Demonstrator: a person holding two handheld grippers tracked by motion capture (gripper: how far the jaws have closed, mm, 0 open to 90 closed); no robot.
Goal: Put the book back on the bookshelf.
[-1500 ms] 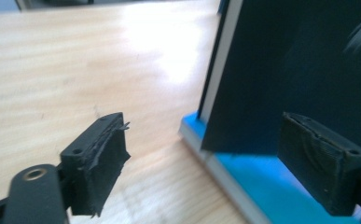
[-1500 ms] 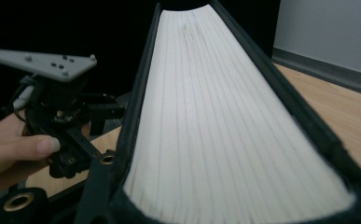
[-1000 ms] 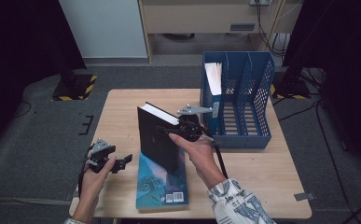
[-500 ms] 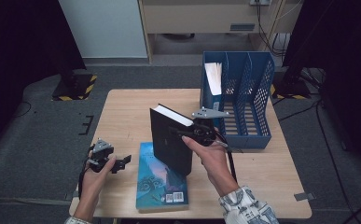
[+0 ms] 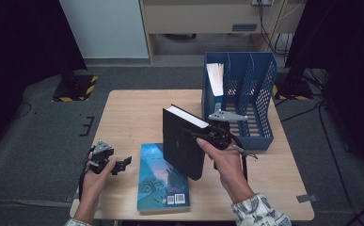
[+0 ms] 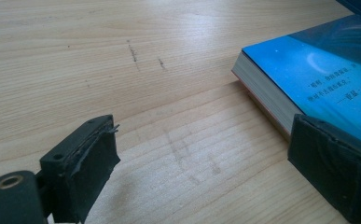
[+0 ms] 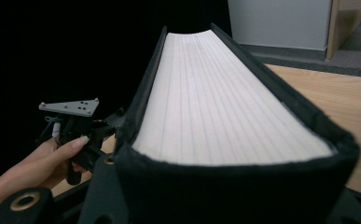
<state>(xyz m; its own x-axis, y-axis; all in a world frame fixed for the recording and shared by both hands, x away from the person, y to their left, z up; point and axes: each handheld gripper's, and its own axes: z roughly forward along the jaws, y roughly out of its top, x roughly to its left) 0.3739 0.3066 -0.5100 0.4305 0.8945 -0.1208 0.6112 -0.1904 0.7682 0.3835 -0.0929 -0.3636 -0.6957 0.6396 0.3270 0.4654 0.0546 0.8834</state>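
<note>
A thick black book [image 5: 183, 143] stands upright above the table, page edges up, with my right gripper [image 5: 199, 134] shut on its right edge. In the right gripper view its white page block [image 7: 215, 102] runs away from the camera between the black covers. A blue paperback [image 5: 163, 181] lies flat on the table below and left of the black book. My left gripper [image 5: 122, 165] rests open near the front left of the table. Its jaws stand wide apart over bare wood, and the right pad [image 6: 332, 172] sits just in front of the paperback's [image 6: 318, 70] edge.
A blue file rack [image 5: 259, 89] stands at the back right of the wooden table [image 5: 132, 113], with white papers [image 5: 215, 77] in its left slot. The black book is just left of the rack. Dark floor surrounds the table, and a cabinet stands behind it.
My right gripper has carried the black book to the right, closer to the blue rack, uncovering more of the blue paperback. The left gripper has stayed in place.
</note>
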